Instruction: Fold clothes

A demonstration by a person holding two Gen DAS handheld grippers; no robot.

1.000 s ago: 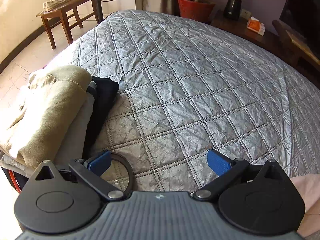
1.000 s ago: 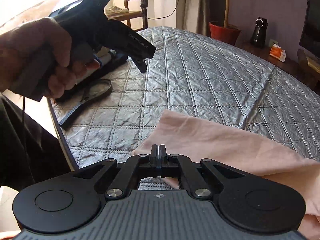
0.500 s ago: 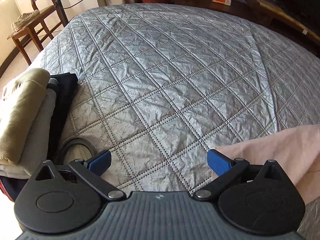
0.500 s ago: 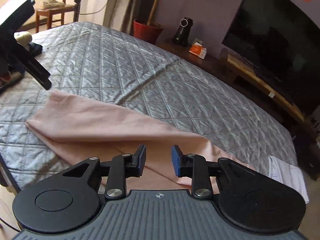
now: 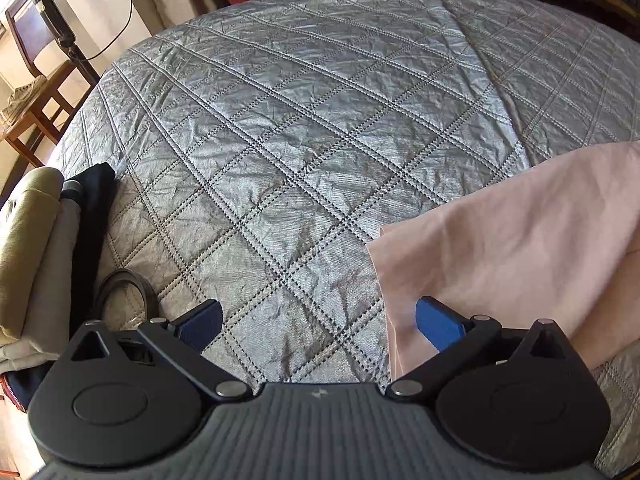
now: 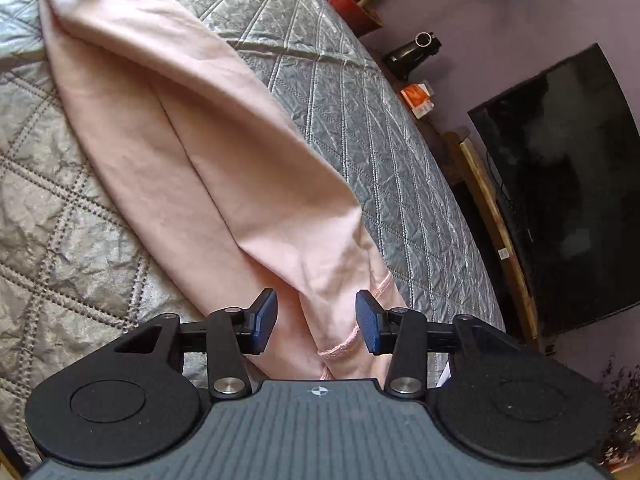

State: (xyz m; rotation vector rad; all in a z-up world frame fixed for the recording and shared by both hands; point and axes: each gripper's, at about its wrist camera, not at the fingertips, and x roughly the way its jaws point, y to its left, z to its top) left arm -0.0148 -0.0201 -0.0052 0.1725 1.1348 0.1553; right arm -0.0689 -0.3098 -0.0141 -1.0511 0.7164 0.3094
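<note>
Your right gripper has just been opening, and its blue pads now stand apart with the hemmed end of the pink garment lying between them, unpinched. That garment stretches from lower centre to the upper left of the frame across the grey quilted bedspread. Your left gripper is spread wide over the bedspread, its right pad above the garment's edge at lower right, gripping nothing.

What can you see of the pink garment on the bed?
The pink garment is soft, thin-looking cloth, lying long and loosely folded lengthwise on the grey quilted bedspread. One end shows a stitched hem between the pads of the right gripper, which do not press it. The left gripper stands open at its other end.
</note>
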